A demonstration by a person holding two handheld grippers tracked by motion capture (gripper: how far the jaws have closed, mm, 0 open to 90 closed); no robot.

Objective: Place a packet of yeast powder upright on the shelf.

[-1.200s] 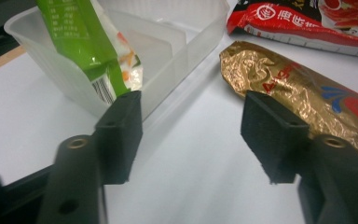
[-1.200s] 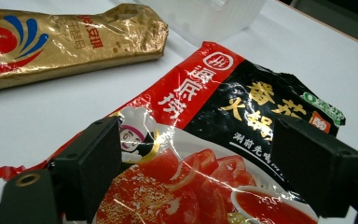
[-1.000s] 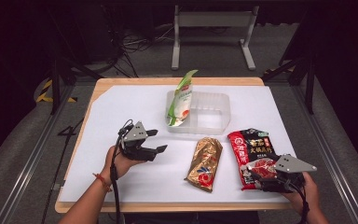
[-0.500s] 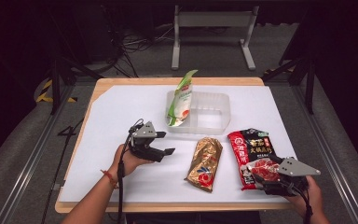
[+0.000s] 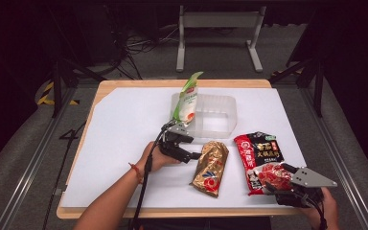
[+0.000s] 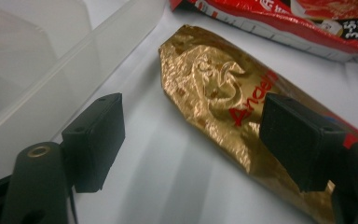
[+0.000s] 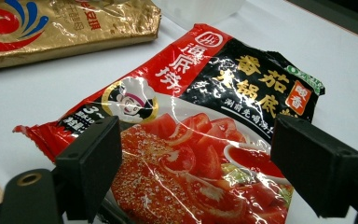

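A: Which step is shown, and where does the work piece lie?

B: An approach is judged to be in hand. In the high view the left gripper [image 5: 194, 147] is seen just beside the upper end of the gold foil packet [image 5: 211, 167], which lies flat on the white table sheet [image 5: 124, 124] at about 6 o'clock from the clear plastic tub [image 5: 215, 115]. In the left gripper view the packet [image 6: 223, 93] is framed between wide-spread jaws, with no pad touching it; the jaws have just been opening.

A: And the other tool?

B: The right gripper [image 5: 273, 178] is held at the near end of the red soup-base pouch [image 5: 261, 160], at 3 o'clock from the gold packet. In the right gripper view its jaws stand wide over the pouch [image 7: 191, 140], and nothing is gripped. A green-and-white pouch [image 5: 186, 101] is propped upright in the tub's left end.

A: What is called for next?

B: The left jaws would probably need to be lowered astride the packet's end and closed on the foil, which is likely to be slippery.

A: What differs from the earlier frame?

B: The left hand has been carried from open sheet at 9 o'clock of the packet up to the packet's end. The right hand is unchanged.
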